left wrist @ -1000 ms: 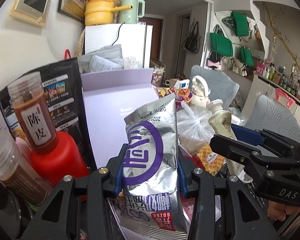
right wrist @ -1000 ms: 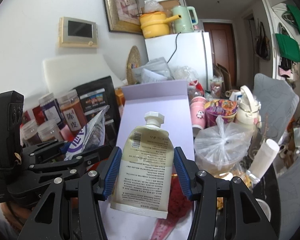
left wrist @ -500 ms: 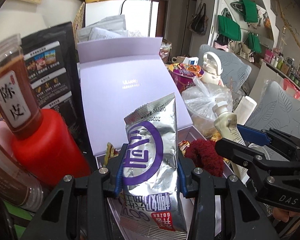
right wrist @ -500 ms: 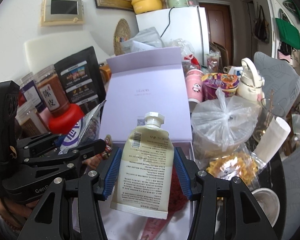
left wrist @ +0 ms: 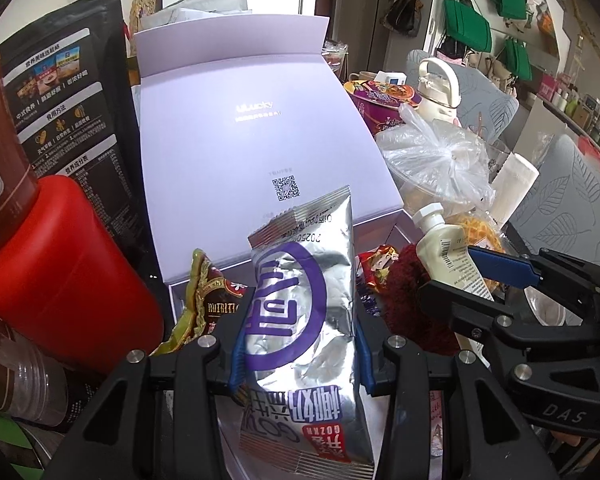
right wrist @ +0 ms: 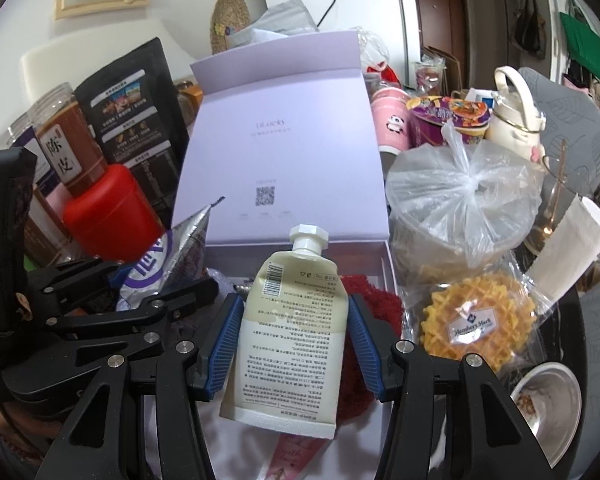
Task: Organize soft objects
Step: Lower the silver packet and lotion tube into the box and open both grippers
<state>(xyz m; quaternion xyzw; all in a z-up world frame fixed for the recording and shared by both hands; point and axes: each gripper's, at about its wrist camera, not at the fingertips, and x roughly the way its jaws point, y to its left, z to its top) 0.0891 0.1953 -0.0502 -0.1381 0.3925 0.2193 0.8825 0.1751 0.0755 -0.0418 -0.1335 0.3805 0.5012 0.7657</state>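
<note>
Between the blue pads of your left gripper (left wrist: pixel 298 344) a silver snack pouch with a purple ring (left wrist: pixel 304 320) is pinched upright, its printed bottom edge hanging toward the camera, above the near edge of the open lavender box (left wrist: pixel 260 148). Your right gripper (right wrist: pixel 294 340) clamps a cream soft tube with a white cap (right wrist: pixel 290 312), cap pointing away from you, over the same box interior. Just behind the pouch lie an olive-and-brown snack packet (left wrist: pixel 204 296) and a dark red fuzzy item (right wrist: pixel 374 304) inside the box. To your left stands a red canister (left wrist: pixel 60 276) with a black printed bag (left wrist: pixel 72 92) behind it; to your right sit a wrapped waffle (right wrist: pixel 478 316) and a knotted clear plastic bag (right wrist: pixel 460 196). Farther back, the box lid stands raised.
</note>
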